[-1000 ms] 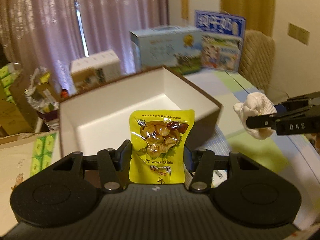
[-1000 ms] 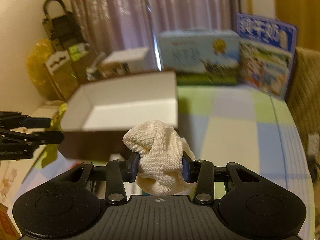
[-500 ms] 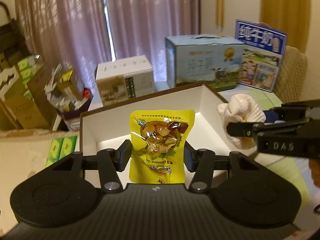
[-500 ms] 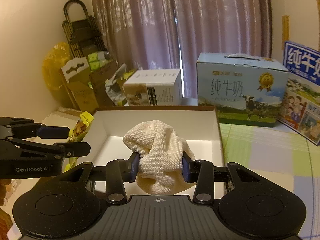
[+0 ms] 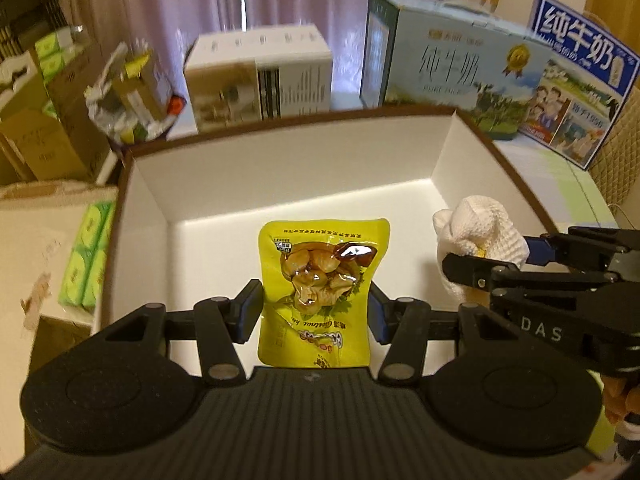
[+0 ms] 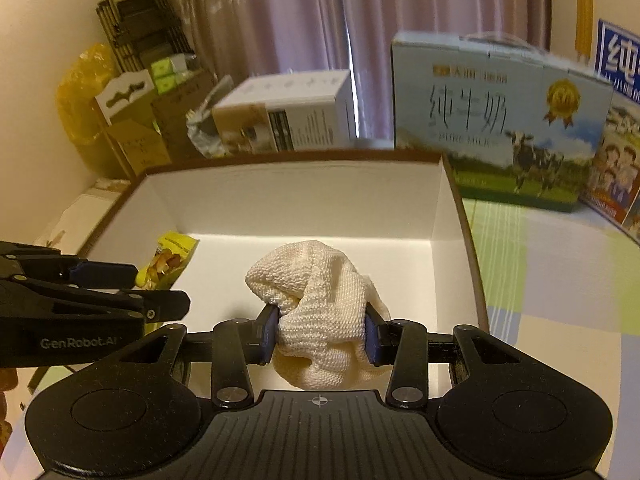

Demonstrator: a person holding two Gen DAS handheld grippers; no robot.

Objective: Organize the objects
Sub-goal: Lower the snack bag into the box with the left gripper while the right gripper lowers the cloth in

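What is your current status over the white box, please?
Left tool shut on yellow snack packet. Right tool shut on white cloth. Both held above open white box; nothing in the way.

"DAS" is printed in pale letters on the black body of the right gripper (image 5: pixel 486 258), seen to the right of the left gripper's (image 5: pixel 316 312) fingers. "GenRobot.AI" is printed on the side of the left gripper in the right wrist view. "纯牛奶" and "PURE MILK" are read on the pale blue milk carton (image 6: pixel 496 120) beyond the white box (image 6: pixel 456 216). "纯牛奶" is also shown on the blue sign (image 5: pixel 580 52) at far right. Small print on the yellow snack pouch (image 5: pixel 320 292) cannot be read.
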